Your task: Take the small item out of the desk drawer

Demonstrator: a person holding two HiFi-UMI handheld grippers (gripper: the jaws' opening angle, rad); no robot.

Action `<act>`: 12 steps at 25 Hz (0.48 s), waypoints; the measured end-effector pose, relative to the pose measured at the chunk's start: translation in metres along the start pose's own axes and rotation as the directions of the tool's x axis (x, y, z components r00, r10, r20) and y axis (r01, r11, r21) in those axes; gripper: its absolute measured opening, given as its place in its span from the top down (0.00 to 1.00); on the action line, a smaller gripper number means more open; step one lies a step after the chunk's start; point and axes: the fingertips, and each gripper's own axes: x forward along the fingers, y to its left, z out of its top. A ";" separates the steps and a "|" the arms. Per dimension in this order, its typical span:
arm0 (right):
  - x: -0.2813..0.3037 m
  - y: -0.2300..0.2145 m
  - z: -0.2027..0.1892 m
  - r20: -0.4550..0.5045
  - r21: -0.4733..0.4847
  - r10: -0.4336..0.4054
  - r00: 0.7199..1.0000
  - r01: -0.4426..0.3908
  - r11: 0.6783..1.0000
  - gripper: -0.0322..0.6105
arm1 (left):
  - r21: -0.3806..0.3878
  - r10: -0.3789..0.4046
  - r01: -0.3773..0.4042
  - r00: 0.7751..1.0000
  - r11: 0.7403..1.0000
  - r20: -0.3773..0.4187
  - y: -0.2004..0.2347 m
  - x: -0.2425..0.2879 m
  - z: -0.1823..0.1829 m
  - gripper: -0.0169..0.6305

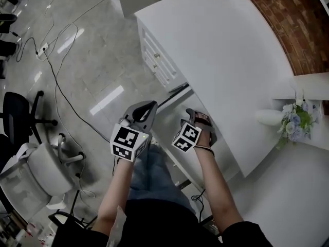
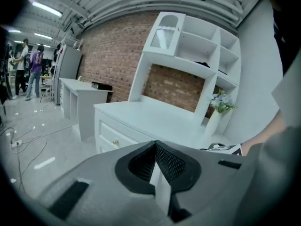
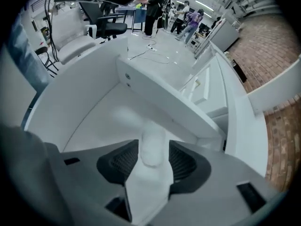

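The desk drawer (image 1: 167, 120) stands pulled out under the white desk (image 1: 221, 60). My right gripper (image 1: 198, 118) reaches down into it. In the right gripper view a small white rounded item (image 3: 153, 142) stands on the drawer floor (image 3: 84, 102), between the jaws of my right gripper (image 3: 153, 160). The jaws are wide apart, and I see no pad pressing on the item. My left gripper (image 1: 148, 107) hovers left of the drawer, over the floor. Its pads meet at the tip with nothing between them, as the left gripper view shows (image 2: 156, 147).
A bank of small knobbed drawers (image 1: 157, 60) fills the desk's left side. A vase of flowers (image 1: 295, 120) stands at the desk's right end. Office chairs (image 1: 31, 153) and cables (image 1: 61, 86) lie on the tiled floor to the left. A white shelf unit (image 2: 188, 46) rises behind the desk.
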 end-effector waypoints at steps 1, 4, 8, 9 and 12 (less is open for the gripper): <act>0.005 -0.001 0.000 -0.011 -0.001 0.008 1.000 -0.008 1.000 0.66 | -0.004 0.001 -0.001 1.000 1.000 -0.004 0.002 0.001 -0.002 0.96; 0.019 -0.001 -0.001 -0.037 -0.010 0.034 0.999 -0.035 0.999 0.66 | -0.012 0.001 -0.001 1.000 1.000 -0.018 0.004 0.005 -0.009 0.96; 0.035 0.002 -0.005 -0.062 -0.014 0.073 0.995 -0.074 0.997 0.65 | -0.013 -0.004 0.004 0.999 1.000 -0.032 0.001 0.007 -0.015 0.96; 0.038 0.004 -0.006 -0.066 -0.012 0.086 0.994 -0.087 0.996 0.65 | -0.012 -0.004 0.004 0.999 1.000 -0.033 0.001 0.008 -0.015 0.96; 0.042 0.007 -0.007 -0.067 -0.014 0.113 0.991 -0.114 0.993 0.65 | -0.012 -0.006 0.005 0.999 1.000 -0.037 0.001 0.007 -0.017 0.96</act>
